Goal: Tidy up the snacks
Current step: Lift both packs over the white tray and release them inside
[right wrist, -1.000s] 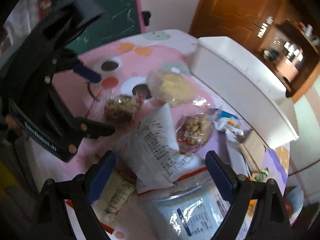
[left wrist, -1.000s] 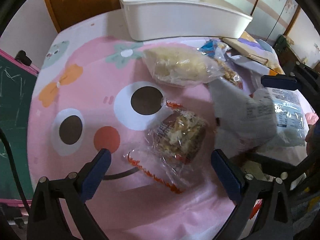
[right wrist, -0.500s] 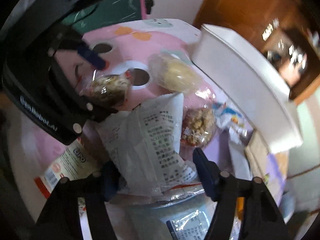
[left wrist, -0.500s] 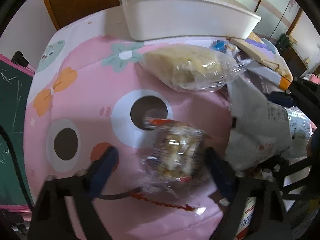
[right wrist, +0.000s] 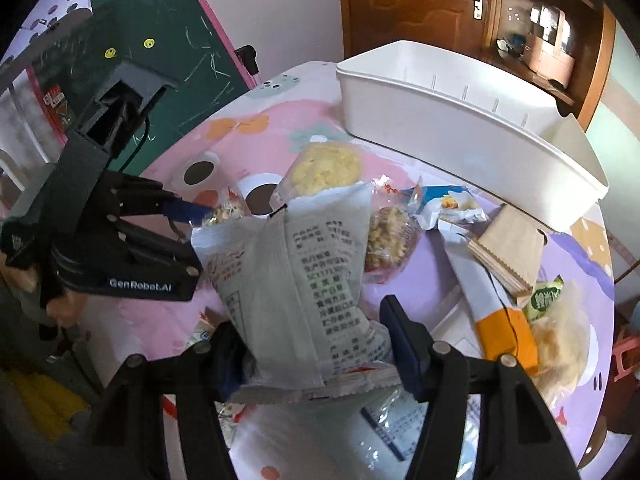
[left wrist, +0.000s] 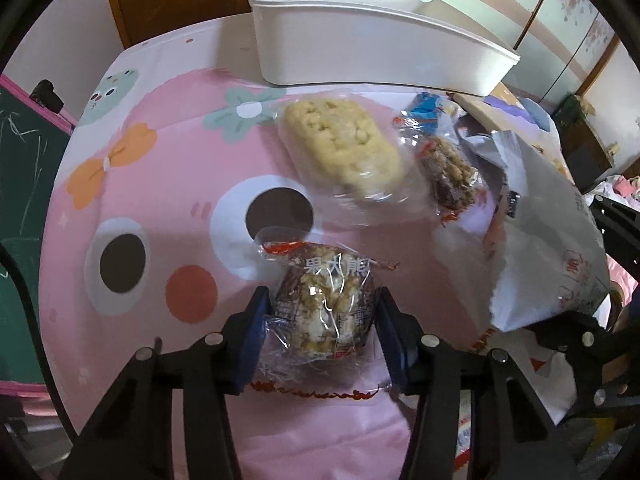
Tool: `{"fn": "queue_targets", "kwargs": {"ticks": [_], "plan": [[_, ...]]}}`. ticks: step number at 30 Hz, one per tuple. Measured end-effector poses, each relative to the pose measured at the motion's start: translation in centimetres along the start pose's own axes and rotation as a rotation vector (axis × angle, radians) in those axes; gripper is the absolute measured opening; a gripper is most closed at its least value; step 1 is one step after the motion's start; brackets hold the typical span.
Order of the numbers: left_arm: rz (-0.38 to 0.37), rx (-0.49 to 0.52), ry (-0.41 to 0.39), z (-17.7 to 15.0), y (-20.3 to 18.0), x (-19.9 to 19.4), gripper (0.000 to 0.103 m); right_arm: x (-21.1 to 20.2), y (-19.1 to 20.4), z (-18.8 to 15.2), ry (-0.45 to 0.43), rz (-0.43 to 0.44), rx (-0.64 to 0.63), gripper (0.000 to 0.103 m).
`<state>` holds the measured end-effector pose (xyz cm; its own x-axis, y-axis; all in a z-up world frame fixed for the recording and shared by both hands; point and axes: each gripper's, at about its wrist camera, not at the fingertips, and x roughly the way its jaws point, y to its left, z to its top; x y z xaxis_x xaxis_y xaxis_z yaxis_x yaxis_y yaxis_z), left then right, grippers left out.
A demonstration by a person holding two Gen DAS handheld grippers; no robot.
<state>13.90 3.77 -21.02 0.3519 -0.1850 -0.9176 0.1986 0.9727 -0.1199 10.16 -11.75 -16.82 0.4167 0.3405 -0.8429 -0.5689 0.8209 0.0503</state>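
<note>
Snacks getting grabbed two at once: left tool (left wrist: 322, 322) closing on the clear-wrapped brown puffed-grain cake (left wrist: 326, 308) near the desk's front edge, right tool (right wrist: 316, 340) closing around the grey printed foil packet (right wrist: 298, 280), probably both headed for the long white plastic bin (left wrist: 372, 46) at the back.

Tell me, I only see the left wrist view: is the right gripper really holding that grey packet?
Observer: Yes. The grey packet stands between the fingers of the right gripper, and its jaws are closing on it.
Operator: What lies beyond it?
Observer: An orange-and-white box, with a brown pack across its far end.
Operator: Anything in the bin?
Observer: The far inner wall of the bin is bare. Its floor is hidden.
</note>
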Motion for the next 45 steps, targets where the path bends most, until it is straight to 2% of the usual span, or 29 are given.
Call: {"fn": "queue_targets", "kwargs": {"ticks": [5, 13, 17, 29, 34, 41, 45], "plan": [[-0.003, -0.017, -0.006, -0.9, -0.9, -1.7, 0.05, -0.8, 0.9, 0.2, -0.02, 0.001, 0.024, 0.061], [0.012, 0.003, -0.087, -1.5, -3.0, -6.5, 0.05, -4.6, 1.1, 0.8, -0.108, -0.027, 0.068, 0.061], [0.025, 0.021, -0.139, -0.6, -4.0, -9.5, 0.05, -7.2, 0.7, 1.3, -0.158, -0.052, 0.097, 0.061], [0.064, 0.08, -0.355, 6.1, -6.1, -19.9, 0.051, -16.3, -2.4, 5.4, -0.349, -0.178, 0.155, 0.061], [0.077, 0.087, -0.426, 9.9, -6.9, -23.4, 0.051, -19.2, -4.3, 8.8, -0.404, -0.233, 0.177, 0.062], [0.14, 0.118, -0.504, 15.2, -8.5, -26.0, 0.052, -21.4, -7.2, 14.1, -0.451, -0.26, 0.23, 0.062], [0.166, 0.111, -0.506, 18.7, -8.9, -25.9, 0.052, -22.0, -9.2, 17.3, -0.477, -0.259, 0.275, 0.062]]}}
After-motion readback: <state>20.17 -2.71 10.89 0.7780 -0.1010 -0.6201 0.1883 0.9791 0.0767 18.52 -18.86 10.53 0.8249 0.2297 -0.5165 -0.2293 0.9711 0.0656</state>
